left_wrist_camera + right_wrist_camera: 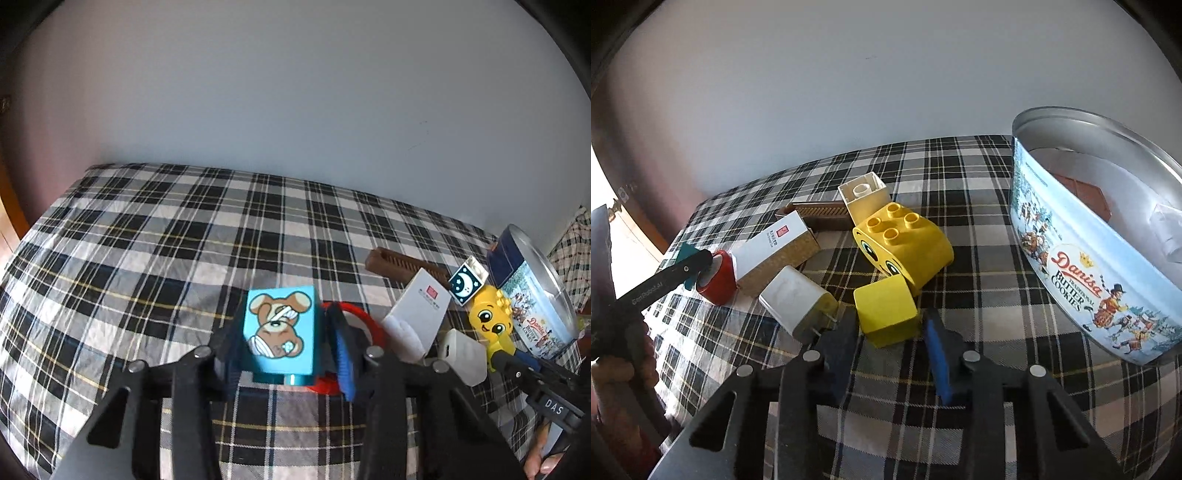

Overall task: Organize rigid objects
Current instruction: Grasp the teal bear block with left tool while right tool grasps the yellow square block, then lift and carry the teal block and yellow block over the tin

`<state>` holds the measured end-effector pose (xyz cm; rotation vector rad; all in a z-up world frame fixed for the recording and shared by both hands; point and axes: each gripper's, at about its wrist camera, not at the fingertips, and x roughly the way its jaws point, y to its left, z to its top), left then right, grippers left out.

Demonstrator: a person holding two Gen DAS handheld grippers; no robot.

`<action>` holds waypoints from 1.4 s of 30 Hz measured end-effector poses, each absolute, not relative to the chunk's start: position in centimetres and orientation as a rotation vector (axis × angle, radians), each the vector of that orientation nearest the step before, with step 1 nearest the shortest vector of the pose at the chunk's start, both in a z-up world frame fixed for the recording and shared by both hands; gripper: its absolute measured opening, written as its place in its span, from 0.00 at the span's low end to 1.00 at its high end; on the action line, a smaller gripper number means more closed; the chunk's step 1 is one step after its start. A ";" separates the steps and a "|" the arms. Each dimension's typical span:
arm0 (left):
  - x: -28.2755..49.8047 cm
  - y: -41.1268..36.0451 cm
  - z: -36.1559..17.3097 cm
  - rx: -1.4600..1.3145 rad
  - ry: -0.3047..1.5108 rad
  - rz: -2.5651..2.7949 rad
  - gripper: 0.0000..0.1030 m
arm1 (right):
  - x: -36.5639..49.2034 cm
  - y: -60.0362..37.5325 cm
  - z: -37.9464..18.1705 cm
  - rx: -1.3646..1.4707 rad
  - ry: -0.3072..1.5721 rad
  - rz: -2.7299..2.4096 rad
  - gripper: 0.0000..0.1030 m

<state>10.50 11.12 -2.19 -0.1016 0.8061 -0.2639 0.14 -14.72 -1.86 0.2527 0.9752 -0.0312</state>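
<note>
Gripping blue block (pixel 280 328), left tongs (pixel 281 347) face open plaid cloth (pixel 155 236).

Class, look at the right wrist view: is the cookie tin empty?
No. The open cookie tin already holds a brown block and something white inside its silver wall.

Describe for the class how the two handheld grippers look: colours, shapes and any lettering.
The left gripper and the right gripper are matt black plastic with angular linkages, silver pivot pins and blue finger pads. Seen from the opposite cameras, white lettering runs along their sides.
</note>
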 end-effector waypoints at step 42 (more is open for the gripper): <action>8.8 13.7 -2.4 -0.112 0.882 -0.173 0.31 | -2.0 -13.6 2.5 0.204 0.744 0.080 0.31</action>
